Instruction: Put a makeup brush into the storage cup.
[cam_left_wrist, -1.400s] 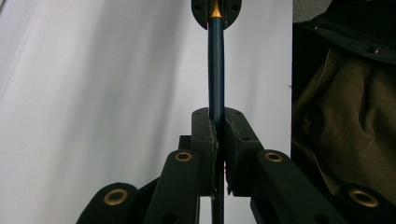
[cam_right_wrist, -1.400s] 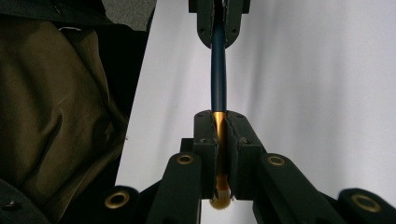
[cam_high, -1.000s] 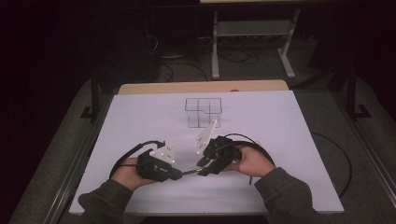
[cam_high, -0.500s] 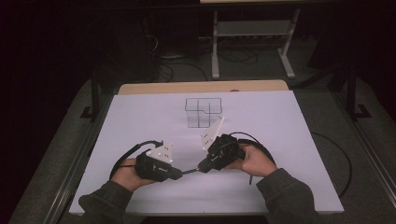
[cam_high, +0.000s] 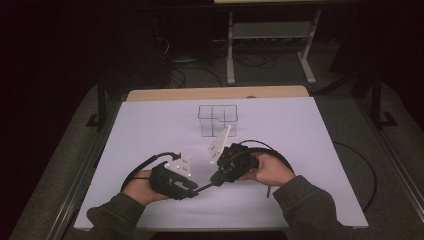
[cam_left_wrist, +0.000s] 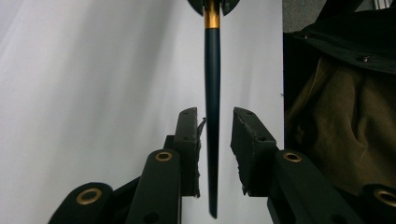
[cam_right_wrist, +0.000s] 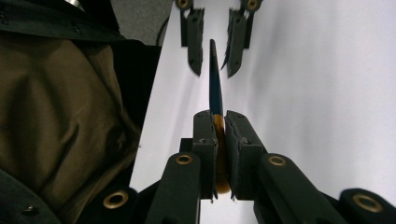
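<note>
My left hand-held gripper (cam_left_wrist: 214, 140) has just been opening; its jaws now stand narrowly apart around the tail of the dark blue brush handle (cam_left_wrist: 212, 93), pads no longer pressing. The handle spans low over the bench (cam_high: 150, 130) between both tools. My right hand-held gripper (cam_right_wrist: 220, 135) is clamped on the gold ferrule (cam_right_wrist: 219, 154). I'd draw the left back straight along the handle, so nothing snags.

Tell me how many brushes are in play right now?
1: the brush spans between both grippers, clamped in the right gripper, its handle between the left gripper's opening jaws.
</note>
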